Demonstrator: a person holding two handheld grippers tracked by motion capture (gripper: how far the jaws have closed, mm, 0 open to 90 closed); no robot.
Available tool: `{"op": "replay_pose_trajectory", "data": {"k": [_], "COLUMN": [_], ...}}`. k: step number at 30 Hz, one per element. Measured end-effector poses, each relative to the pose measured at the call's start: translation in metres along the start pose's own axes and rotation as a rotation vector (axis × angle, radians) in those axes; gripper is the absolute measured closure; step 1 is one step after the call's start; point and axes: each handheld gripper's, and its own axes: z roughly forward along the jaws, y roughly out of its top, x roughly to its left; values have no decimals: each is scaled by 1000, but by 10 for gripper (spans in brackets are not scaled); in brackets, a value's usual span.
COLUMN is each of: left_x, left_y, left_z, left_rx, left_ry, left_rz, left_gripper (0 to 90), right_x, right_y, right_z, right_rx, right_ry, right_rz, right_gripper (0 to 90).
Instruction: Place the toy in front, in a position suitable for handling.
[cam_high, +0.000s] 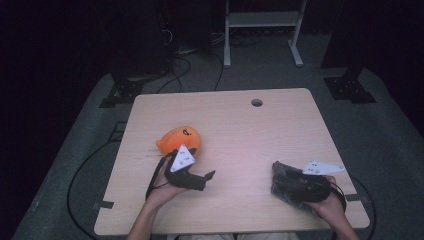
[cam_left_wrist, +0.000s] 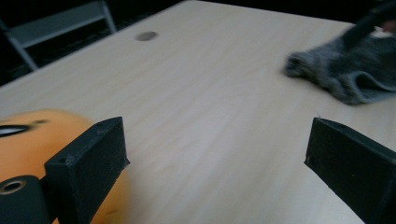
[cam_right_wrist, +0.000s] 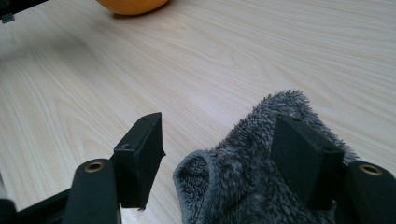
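Both tongs open over the counter (cam_high: 235, 125).
Left tongs (cam_left_wrist: 217, 154) beside the orange plush toy (cam_high: 180, 139); right tongs (cam_right_wrist: 217, 149) straddle the grey towel (cam_right_wrist: 261, 182), whose loose folds may slip free.

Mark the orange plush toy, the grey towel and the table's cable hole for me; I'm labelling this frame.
orange plush toy (cam_high: 181, 138), high view, middle of its body.
grey towel (cam_right_wrist: 254, 186), right gripper view, fuzzy folded top.
cable hole (cam_high: 257, 102), high view, centre of the hole.

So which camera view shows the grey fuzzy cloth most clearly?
The right gripper view: the grey fuzzy cloth lies close up between the right gripper's open jaws, its pile plain to see. The high view shows it small and dark under that gripper; the left gripper view shows it far off, cut by the edge.
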Motion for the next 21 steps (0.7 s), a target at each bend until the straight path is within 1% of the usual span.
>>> {"op": "replay_pose_trajectory", "data": {"k": [1, 2, 3, 5, 7, 11, 12, 13, 16, 17, 19, 21], "left_x": [7, 20, 20, 32, 41, 55, 61, 61, 70, 73, 78, 84], "left_y": [0, -1, -1, -3, -4, -9, -12, -12, -14, -15, -18, -21], "left_z": [-3, -9, -9, -15, -19, -23, -24, -24, -22, -21, -18, -14], "left_rx": [-3, -8, -8, -19, -14, 12, 21, 21, 42, 43, 40, 54], "left_ry": [20, 51, 51, 74, 102, 137, 152, 152, 181, 189, 197, 206], "left_rz": [-12, -33, -33, -50, -55, -59, -61, -61, -77, -70, -79, -96], "left_gripper": [47, 47, 47, 47, 46, 35, 35, 35, 35, 35, 36, 48], "right_x": [0, 1, 1, 2, 2, 3, 4, 4, 4, 4, 4, 4], "right_y": [0, 1, 1, 1, 2, 3, 3, 3, 3, 3, 3, 3], "right_z": [0, 1, 1, 1, 2, 2, 2, 2, 2, 2, 2, 1], "right_rx": [1, 2, 2, 3, 3, 2, 2, 2, 4, 4, 3, 3], "right_ry": [2, 4, 4, 5, 4, 3, 3, 3, 5, 5, 5, 6], "right_rz": [1, -3, -3, -4, -4, -11, -13, -13, -14, -16, -16, -16], "right_gripper": [329, 329, 329, 329, 329, 329, 329, 329, 329, 329, 329, 330]}}
